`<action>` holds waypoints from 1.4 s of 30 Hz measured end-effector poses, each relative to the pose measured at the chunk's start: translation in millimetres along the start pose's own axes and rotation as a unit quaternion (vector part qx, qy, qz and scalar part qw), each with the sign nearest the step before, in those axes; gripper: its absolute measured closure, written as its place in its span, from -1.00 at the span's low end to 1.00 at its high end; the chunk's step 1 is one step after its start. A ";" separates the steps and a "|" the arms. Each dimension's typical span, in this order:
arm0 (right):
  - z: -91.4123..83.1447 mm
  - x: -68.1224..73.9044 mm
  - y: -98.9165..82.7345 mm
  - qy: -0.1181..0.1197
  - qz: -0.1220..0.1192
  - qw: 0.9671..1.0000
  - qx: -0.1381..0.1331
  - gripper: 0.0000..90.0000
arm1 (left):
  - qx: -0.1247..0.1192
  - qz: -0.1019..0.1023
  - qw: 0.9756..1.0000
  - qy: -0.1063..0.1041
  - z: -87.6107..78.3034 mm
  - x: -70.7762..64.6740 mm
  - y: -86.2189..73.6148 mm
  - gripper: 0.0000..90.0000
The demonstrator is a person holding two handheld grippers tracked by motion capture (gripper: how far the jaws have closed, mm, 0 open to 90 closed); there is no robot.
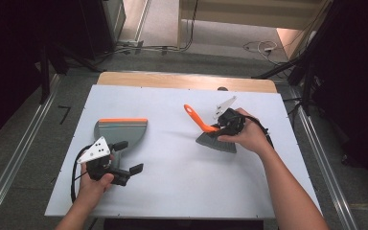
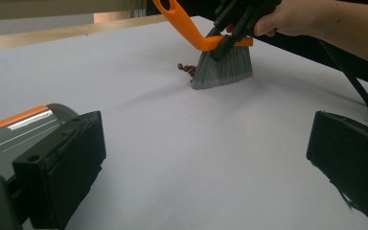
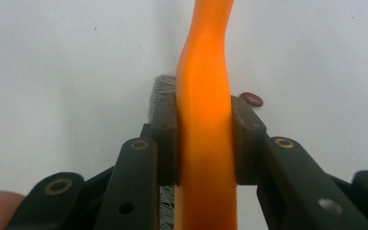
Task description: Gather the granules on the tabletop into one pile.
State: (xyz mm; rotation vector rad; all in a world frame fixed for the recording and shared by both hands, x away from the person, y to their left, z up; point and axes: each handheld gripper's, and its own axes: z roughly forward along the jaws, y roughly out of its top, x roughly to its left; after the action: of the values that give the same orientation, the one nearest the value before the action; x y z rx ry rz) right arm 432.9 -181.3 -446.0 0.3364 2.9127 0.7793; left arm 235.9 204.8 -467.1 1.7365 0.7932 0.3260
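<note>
Two grippers are at work over a white table [image 1: 172,191]. The right gripper [image 1: 224,125] is clamped on the orange handle of a small brush [image 1: 206,129], its jaws pressing the handle from both sides just above the grey bristles; the right gripper view shows the handle [image 3: 205,120] squeezed between the two black pads. The brush stands with its bristles [image 2: 223,72] down on the table and its handle slanting up and away from the gripper. Just beside the bristles, on the side away from the holding hand, lies a little cluster of dark red rings [image 2: 187,68]; one such ring [image 3: 251,99] shows just past the right pad in the right gripper view.

The left gripper [image 1: 127,158] has its jaws spread wide and grips nothing. A grey dustpan with an orange edge [image 1: 120,132] lies flat just ahead of it, close by its left jaw [image 2: 62,158], well apart from the brush.
</note>
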 end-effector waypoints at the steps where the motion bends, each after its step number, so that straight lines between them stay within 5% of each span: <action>1: 0.5 -0.9 0.4 0.001 -0.001 1.000 -0.001 0.49 | 0.000 0.001 1.000 0.000 -0.1 0.2 0.0 -0.99; 42: 3.3 -22.0 11.7 -0.012 0.009 1.000 -0.008 0.50 | 0.000 -0.001 1.000 0.000 -0.3 2.1 -0.7 -0.99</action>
State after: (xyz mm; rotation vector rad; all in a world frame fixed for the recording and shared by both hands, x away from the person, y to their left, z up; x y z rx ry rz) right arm 456.9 -175.1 -441.9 0.3685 2.8821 0.7961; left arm 237.0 206.5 -468.0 1.7355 0.7946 0.3245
